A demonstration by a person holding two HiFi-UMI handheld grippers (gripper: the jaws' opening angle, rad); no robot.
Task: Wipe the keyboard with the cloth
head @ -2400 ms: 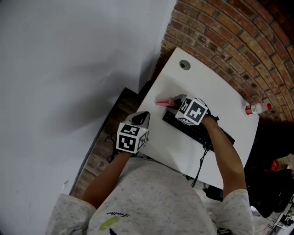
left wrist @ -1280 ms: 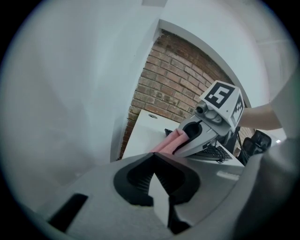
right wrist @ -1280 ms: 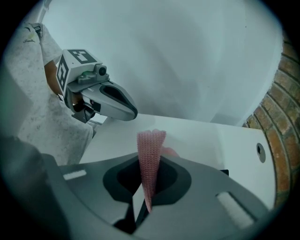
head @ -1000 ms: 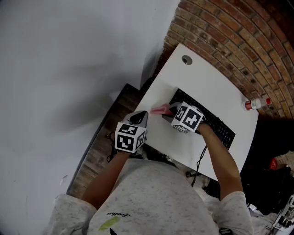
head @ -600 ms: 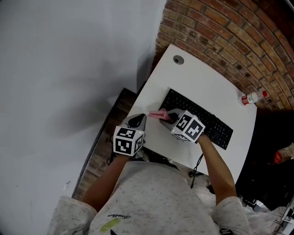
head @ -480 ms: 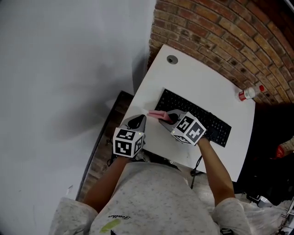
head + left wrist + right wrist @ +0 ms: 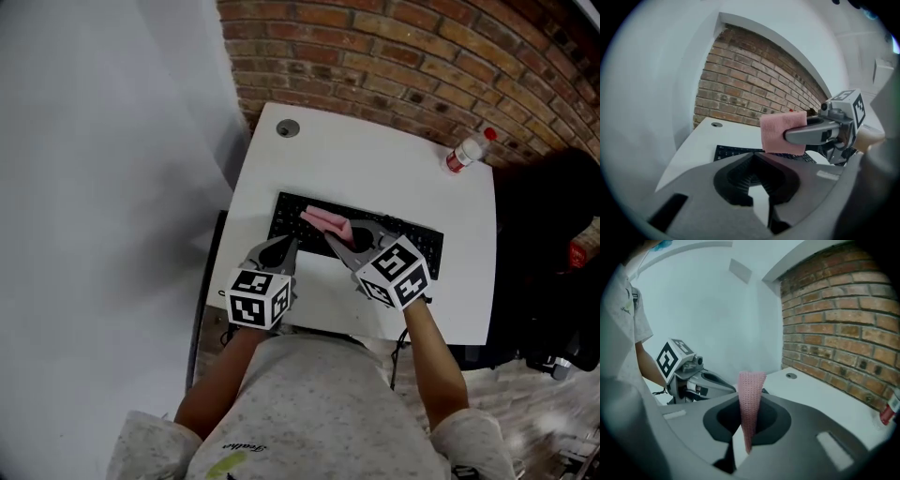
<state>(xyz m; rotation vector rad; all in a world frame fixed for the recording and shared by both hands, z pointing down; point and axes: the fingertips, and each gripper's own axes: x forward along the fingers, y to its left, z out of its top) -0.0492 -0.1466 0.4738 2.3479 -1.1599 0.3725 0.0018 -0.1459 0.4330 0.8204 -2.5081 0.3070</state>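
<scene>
Left claw (image 7: pixel 280 250): jaws together with nothing between them, hovering over the counter (image 7: pixel 375 169) at its near left edge, just short of the keyboard
Cloth (image 7: pixel 324 221): small pink knitted square, pinched along one edge so that most of it stands free of the jaws; it sits over the left part of the keyboard, and I cannot tell whether it touches the keys
Right claw (image 7: pixel 348 244): clamped on the cloth, angled in from the near side, above the keyboard's middle
Keyboard (image 7: pixel 417 242): black, flat on the counter, lying across it nearer the person than the brick wall (image 7: pixel 375 47)
Bottle (image 7: pixel 466 150): small, red-capped, at the far right corner, well apart from the work
Handling, cloth: likely very light, soft and limp; it should fold and drag rather than push, so only the part next to the jaws can press on the keys
Handling, keyboard: stiff and fairly light, so it may slide on the smooth counter under a sideways wipe; keys give under pressure
Where to hold: the present edge pinch looks sound; a deeper bite would leave less free cloth to sweep with; the idle left claw could steady the keyboard's left end
Change from half a second ago: the cloth was at the keyboard's near left corner and is now over the keys; the left claw keeps its place at the counter edge; the head view has swung, so the counter sits squarer in frame
</scene>
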